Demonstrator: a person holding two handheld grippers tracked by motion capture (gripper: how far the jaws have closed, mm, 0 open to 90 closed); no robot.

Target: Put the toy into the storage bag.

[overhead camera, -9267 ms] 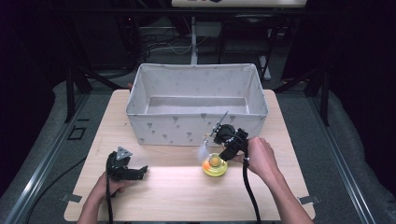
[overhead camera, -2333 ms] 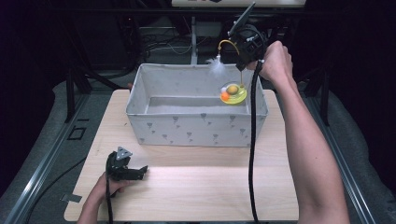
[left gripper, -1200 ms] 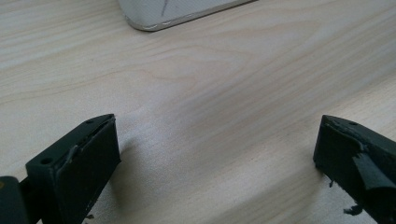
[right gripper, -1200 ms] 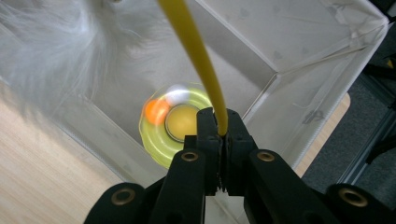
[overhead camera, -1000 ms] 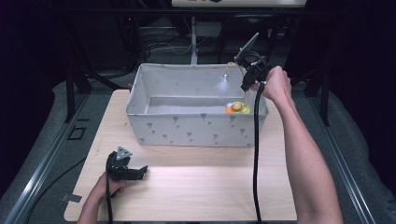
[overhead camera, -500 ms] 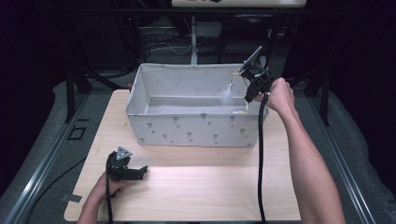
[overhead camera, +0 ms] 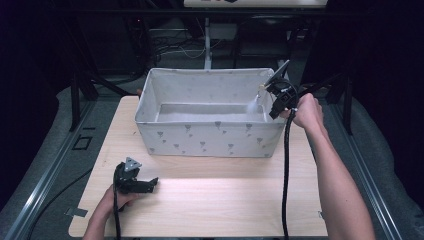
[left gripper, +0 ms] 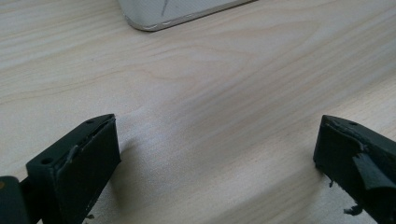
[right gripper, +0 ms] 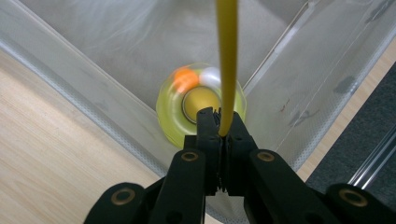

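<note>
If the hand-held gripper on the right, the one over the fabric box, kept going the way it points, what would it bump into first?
Probably the yellow toy lying inside the fabric box: the right hand-held gripper points straight down at it, though the blur leaves the depth unclear.

Light wood-grain table under bright overhead light; grey floor around it; dark metal frame legs and loose cables behind; background unlit, black.

high: overhead, forward-down | tool views: close, possibly sharing bin
</note>
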